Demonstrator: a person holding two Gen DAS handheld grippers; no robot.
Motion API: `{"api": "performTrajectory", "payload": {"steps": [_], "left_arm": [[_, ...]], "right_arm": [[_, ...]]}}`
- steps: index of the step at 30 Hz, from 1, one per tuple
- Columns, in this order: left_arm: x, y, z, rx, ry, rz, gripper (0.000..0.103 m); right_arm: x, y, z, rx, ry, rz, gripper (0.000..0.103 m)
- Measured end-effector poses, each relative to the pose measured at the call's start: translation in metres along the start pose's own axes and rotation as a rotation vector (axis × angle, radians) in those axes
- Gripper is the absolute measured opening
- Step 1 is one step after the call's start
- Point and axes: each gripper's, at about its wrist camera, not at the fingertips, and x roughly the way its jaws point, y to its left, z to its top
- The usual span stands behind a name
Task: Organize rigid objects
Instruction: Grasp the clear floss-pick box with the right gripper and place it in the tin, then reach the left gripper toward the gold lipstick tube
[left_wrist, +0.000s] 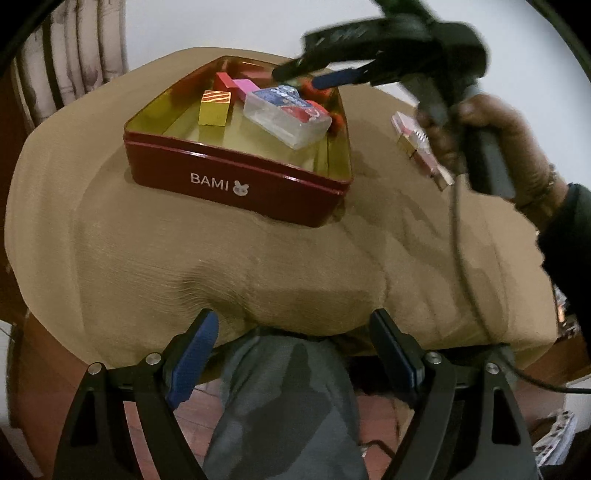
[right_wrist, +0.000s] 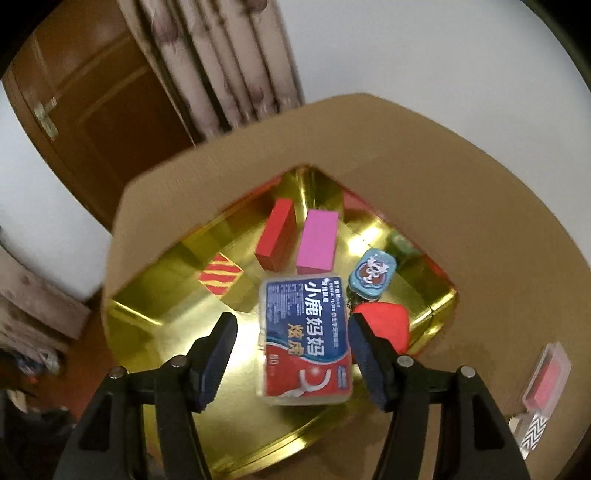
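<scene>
A red tin (left_wrist: 236, 184) marked BAMI, gold inside (right_wrist: 155, 325), stands on the tan-covered table. In it lie a clear dental floss box (left_wrist: 286, 118) (right_wrist: 306, 339), a striped gold block (left_wrist: 215, 107) (right_wrist: 220, 277), a red block (right_wrist: 276, 234), a pink block (right_wrist: 318, 236), a small blue tin (right_wrist: 372, 273) and a red piece (right_wrist: 386, 325). My right gripper (right_wrist: 291, 354) (left_wrist: 310, 79) hovers open above the floss box, not touching it. My left gripper (left_wrist: 291, 347) is open and empty at the table's near edge, well short of the tin.
A clear case with a red insert (right_wrist: 546, 376) (left_wrist: 406, 127) and a small patterned block (right_wrist: 530, 430) lie on the cloth right of the tin. A curtain (right_wrist: 221, 62) and a wooden door (right_wrist: 99, 110) stand behind. My knee (left_wrist: 288, 402) is below the table edge.
</scene>
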Motion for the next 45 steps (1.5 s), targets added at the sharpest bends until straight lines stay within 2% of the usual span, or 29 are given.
{"api": "performTrajectory", "payload": {"steps": [2, 6, 9, 10, 13, 14, 15, 19, 20, 21, 23, 25, 27, 30, 32, 35, 40, 41, 45], "left_arm": [[0.002, -0.003, -0.002, 0.020, -0.003, 0.011, 0.080], [-0.004, -0.010, -0.004, 0.074, -0.032, 0.042, 0.080], [-0.007, -0.021, -0.004, 0.104, -0.034, 0.011, 0.080], [-0.007, -0.027, -0.003, 0.113, -0.024, -0.013, 0.080], [-0.005, -0.046, 0.002, 0.151, -0.005, -0.059, 0.080], [-0.005, -0.051, 0.004, 0.158, -0.007, -0.064, 0.080], [-0.006, -0.058, 0.006, 0.165, -0.012, -0.068, 0.080], [-0.001, -0.089, 0.020, 0.196, -0.016, -0.095, 0.082], [0.001, -0.095, 0.025, 0.194, -0.014, -0.098, 0.082], [0.004, -0.103, 0.031, 0.190, -0.011, -0.104, 0.082], [0.012, -0.113, 0.044, 0.185, -0.003, -0.118, 0.082], [0.020, -0.127, 0.062, 0.182, 0.001, -0.121, 0.082], [0.028, -0.139, 0.079, 0.188, -0.013, -0.101, 0.082], [0.047, -0.156, 0.109, 0.178, -0.020, -0.080, 0.082], [0.066, -0.166, 0.130, 0.174, -0.022, -0.015, 0.080], [0.094, -0.178, 0.156, 0.186, 0.013, -0.004, 0.080], [0.127, -0.181, 0.188, 0.110, 0.068, -0.016, 0.080], [0.131, -0.181, 0.192, 0.102, 0.078, -0.011, 0.078], [0.157, -0.179, 0.207, 0.067, 0.146, 0.025, 0.058]], "right_arm": [[-0.018, -0.011, -0.007, 0.045, -0.017, 0.083, 0.064], [-0.065, -0.043, -0.043, 0.184, -0.159, 0.108, 0.064], [-0.107, -0.076, -0.091, 0.317, -0.279, -0.046, 0.064], [-0.118, -0.090, -0.111, 0.356, -0.294, -0.129, 0.064], [-0.140, -0.130, -0.170, 0.445, -0.254, -0.358, 0.064], [-0.144, -0.146, -0.196, 0.478, -0.210, -0.474, 0.064], [-0.147, -0.153, -0.212, 0.501, -0.186, -0.526, 0.064], [-0.153, -0.186, -0.277, 0.614, -0.122, -0.648, 0.064], [-0.154, -0.191, -0.290, 0.634, -0.124, -0.664, 0.064], [-0.159, -0.191, -0.297, 0.630, -0.165, -0.662, 0.064], [-0.160, -0.187, -0.302, 0.627, -0.179, -0.701, 0.064], [-0.161, -0.185, -0.306, 0.626, -0.198, -0.710, 0.065], [-0.159, -0.187, -0.307, 0.626, -0.203, -0.706, 0.070], [-0.161, -0.185, -0.311, 0.630, -0.220, -0.665, 0.073], [-0.166, -0.192, -0.316, 0.640, -0.240, -0.641, 0.074], [-0.172, -0.192, -0.321, 0.654, -0.270, -0.611, 0.074], [-0.184, -0.190, -0.325, 0.654, -0.297, -0.575, 0.074], [-0.185, -0.190, -0.326, 0.655, -0.303, -0.566, 0.074], [-0.199, -0.189, -0.333, 0.657, -0.319, -0.546, 0.074]]}}
